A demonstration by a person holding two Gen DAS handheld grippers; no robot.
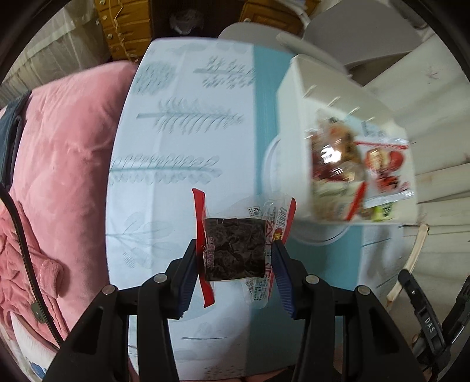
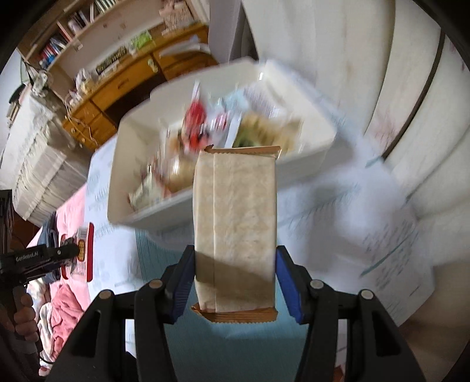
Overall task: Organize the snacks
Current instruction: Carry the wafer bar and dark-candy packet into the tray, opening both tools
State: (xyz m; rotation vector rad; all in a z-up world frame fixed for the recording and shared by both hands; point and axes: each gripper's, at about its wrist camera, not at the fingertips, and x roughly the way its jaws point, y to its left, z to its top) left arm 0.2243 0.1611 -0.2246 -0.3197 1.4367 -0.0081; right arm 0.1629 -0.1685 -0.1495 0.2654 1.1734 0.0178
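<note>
Nearest the right wrist camera, the right tongs (image 2: 235,276) are clamped on a tan snack packet (image 2: 235,232), blue pads pressing its two long sides. The packet stands upright between them, its crimped brown ends at the near and far edges, held above the bench (image 2: 337,223). Just beyond its far end sits the white bin (image 2: 141,205), blurred, with a jumble of wrapped snacks (image 2: 205,129) inside: red, white and green wrappers, none sharp enough to read.

In the left wrist view the left tongs (image 1: 236,258) are clamped on a dark snack in a clear wrapper (image 1: 233,249) with red edges, held over the pale leaf-printed cloth (image 1: 176,141) that covers the bench. The same white bin (image 1: 293,97) lies to the far right of it, its snacks (image 1: 352,170) showing at the open side. A pink blanket (image 1: 64,147) lies to the left of the bench.

At the left edge of the right wrist view, the left tongs (image 2: 73,249) appear again, gripping the red-edged wrapper (image 2: 83,252), well apart from the bin. A wooden desk (image 2: 123,85) and bookshelves (image 2: 76,26) stand far behind.
</note>
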